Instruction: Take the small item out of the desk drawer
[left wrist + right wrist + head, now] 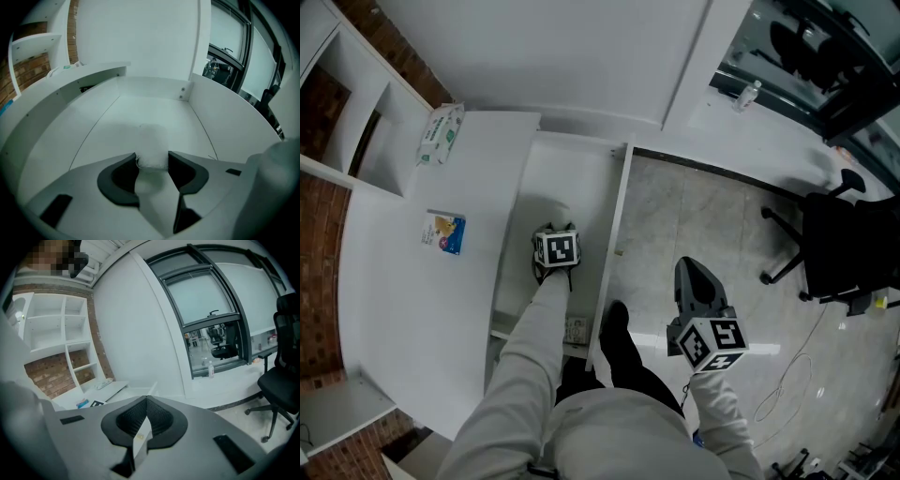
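Evidently soft and light, the small white fluffy wad [152,143] lies in the open white desk drawer [220,117], pinched across its middle by the left gripper [153,158]. It probably squashes easily, so a gentle squeeze should do. The right gripper [146,401] is pressed together on nothing.

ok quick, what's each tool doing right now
Left tool: closed on the small white fluffy wad.
Right tool: closed, empty.
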The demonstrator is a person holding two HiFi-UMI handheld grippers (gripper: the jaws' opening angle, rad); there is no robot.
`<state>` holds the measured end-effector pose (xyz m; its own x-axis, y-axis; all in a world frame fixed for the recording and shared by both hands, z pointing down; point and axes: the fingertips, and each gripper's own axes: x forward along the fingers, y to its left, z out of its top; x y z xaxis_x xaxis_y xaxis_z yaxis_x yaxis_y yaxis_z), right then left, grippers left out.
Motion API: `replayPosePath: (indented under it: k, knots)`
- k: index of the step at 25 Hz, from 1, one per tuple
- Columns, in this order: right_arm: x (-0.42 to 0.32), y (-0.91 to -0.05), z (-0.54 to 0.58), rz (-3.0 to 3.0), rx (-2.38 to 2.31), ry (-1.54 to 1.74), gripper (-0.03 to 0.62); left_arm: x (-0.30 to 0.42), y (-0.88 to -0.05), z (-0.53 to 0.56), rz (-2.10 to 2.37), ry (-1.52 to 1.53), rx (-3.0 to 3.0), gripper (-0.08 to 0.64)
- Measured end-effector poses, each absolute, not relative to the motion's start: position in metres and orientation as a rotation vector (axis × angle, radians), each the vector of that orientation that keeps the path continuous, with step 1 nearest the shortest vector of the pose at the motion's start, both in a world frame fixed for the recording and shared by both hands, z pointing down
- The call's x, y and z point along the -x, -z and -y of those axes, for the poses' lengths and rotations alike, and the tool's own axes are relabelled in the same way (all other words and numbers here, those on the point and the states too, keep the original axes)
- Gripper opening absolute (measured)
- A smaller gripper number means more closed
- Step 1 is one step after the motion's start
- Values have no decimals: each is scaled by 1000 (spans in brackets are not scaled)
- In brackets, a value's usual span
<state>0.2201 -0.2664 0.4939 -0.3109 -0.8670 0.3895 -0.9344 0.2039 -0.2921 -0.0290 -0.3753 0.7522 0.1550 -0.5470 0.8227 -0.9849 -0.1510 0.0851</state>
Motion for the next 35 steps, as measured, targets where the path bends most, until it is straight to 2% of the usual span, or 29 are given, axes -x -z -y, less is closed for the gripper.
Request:
replayPosePath:
  k: [9,22,35]
  knots:
    - [-216,-491,262,2341,-1744,-720,28,14,-725,368,1444,-944,-1931,178]
    - [-187,-477,256,2423,-1690,-737,28,6,-643,359,1503,-794,-2147,176]
    - [-145,-455,248,2539,-1638,-666,28,32,-541,335,1636,-587,-2297,176]
